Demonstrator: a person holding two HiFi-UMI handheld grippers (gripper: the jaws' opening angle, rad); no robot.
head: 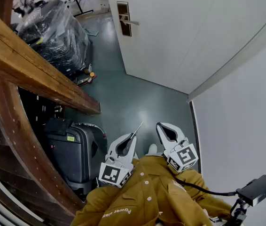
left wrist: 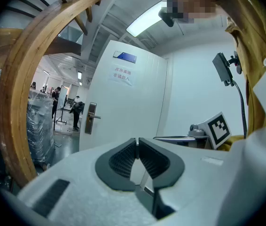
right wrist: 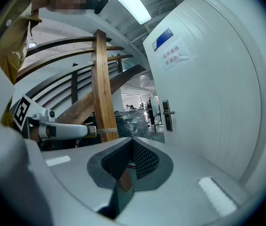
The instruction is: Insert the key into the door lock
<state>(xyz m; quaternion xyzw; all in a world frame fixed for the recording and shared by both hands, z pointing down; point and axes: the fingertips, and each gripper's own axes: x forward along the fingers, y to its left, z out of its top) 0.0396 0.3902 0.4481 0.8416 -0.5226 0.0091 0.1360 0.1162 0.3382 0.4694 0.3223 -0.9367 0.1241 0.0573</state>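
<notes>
The left gripper (head: pixel 132 138) has its jaws pressed together on the key (head: pixel 138 127). The key's thin metal blade pokes out past the tips toward 1 o'clock in the head view, and the right gripper view shows the same blade jutting clear of those tips. The right gripper (head: pixel 162 126) sits just beside it at 3 o'clock, jaws closed with nothing visible between the pads. Both are held close to the person's chest, above the grey-green floor (head: pixel 123 102).

A wooden beam (head: pixel 39 74) crosses at 10 o'clock. The door lock (head: pixel 123 18), a brass-toned plate with a lever handle (head: pixel 131 22), lies well apart at 12 o'clock on the white door (head: pixel 184 32). The keyhole is too small to make out and probably sits below the lever.

The key looks light, stiff and smooth, so it may pivot or slip between the pads if it meets the lock off-axis. The hold belongs on the flat bow, with the blade left free and in line with the jaws.
</notes>
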